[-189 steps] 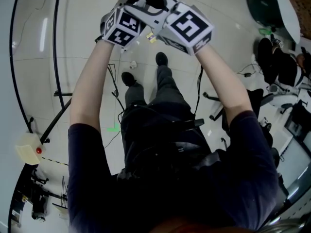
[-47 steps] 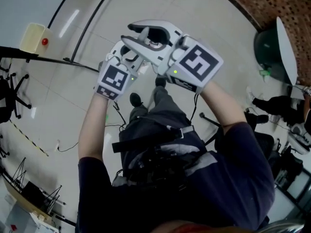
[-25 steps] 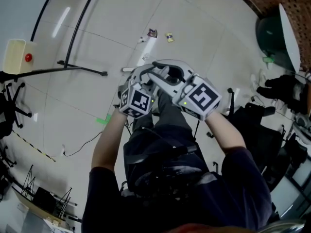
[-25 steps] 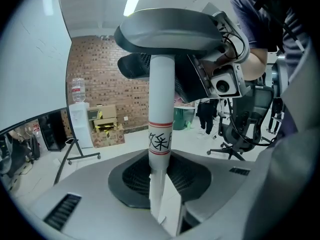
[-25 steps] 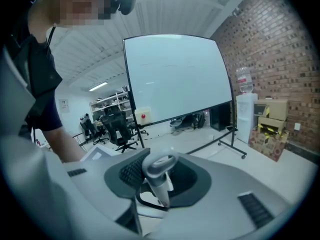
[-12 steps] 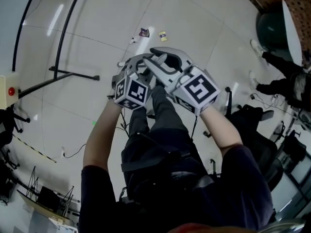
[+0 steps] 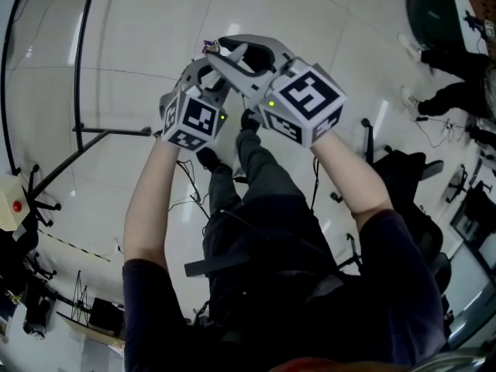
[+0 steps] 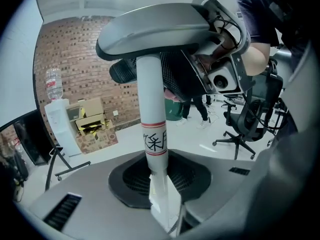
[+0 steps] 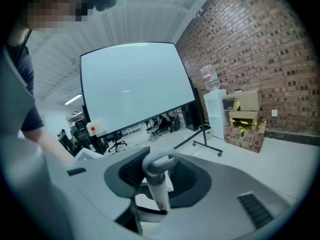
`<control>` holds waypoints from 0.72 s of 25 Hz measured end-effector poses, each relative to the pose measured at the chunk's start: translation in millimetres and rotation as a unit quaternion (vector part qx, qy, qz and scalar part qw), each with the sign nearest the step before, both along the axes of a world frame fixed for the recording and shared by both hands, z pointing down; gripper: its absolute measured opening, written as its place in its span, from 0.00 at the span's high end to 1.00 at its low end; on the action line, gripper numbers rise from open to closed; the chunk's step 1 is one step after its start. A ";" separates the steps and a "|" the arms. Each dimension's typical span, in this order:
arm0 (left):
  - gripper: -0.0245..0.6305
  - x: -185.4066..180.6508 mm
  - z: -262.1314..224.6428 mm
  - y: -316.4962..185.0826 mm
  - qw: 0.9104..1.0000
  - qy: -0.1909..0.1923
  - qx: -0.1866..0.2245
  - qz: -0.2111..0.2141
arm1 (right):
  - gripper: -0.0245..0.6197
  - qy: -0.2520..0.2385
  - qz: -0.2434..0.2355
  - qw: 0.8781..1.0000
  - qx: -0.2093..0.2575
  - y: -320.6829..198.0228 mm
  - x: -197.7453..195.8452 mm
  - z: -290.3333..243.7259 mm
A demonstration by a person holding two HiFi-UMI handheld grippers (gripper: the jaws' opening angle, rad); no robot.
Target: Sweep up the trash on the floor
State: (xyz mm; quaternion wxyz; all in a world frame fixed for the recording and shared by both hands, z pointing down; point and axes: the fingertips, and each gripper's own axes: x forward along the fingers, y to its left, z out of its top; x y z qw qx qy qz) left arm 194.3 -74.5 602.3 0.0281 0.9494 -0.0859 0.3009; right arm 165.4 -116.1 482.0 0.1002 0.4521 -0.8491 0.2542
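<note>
A white broom handle (image 8: 154,134) with red bands and black characters runs up between the jaws of my left gripper (image 8: 161,186), which is shut on it. Higher up the same handle, the right gripper's grey body (image 8: 165,29) arches over it. In the right gripper view my right gripper (image 9: 155,181) is shut on the handle's top end (image 9: 159,186), whose loop (image 9: 158,163) sticks out past the pads. In the head view the left gripper (image 7: 203,68) and right gripper (image 7: 246,51) are held close together ahead of me. A small scrap of trash (image 7: 209,46) lies on the floor just beyond them.
A black stand's legs (image 7: 108,131) cross the floor at left. An office chair (image 7: 391,169) stands at right, and people's legs (image 7: 449,60) show at the far right. Cardboard boxes (image 9: 245,120), a water dispenser (image 9: 214,104) and a wheeled whiteboard (image 9: 132,86) line the brick wall.
Both grippers have moved forward together with the handle, up in the head view. The floor trash that lay well ahead of them now sits right at their tips.
</note>
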 end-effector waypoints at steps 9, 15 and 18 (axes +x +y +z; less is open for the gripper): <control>0.84 38.1 -5.1 -36.1 0.999 -0.015 0.029 0.019 | 0.75 0.001 0.016 1.000 0.026 -34.2 38.9 -8.5; 0.83 45.7 -13.9 -52.7 0.999 -0.018 0.049 0.015 | 0.75 0.005 0.013 0.999 0.040 -47.4 45.4 -19.2; 0.83 47.2 -17.4 -55.1 0.998 -0.021 0.056 0.014 | 0.75 0.005 0.020 0.999 0.044 -48.2 46.5 -23.3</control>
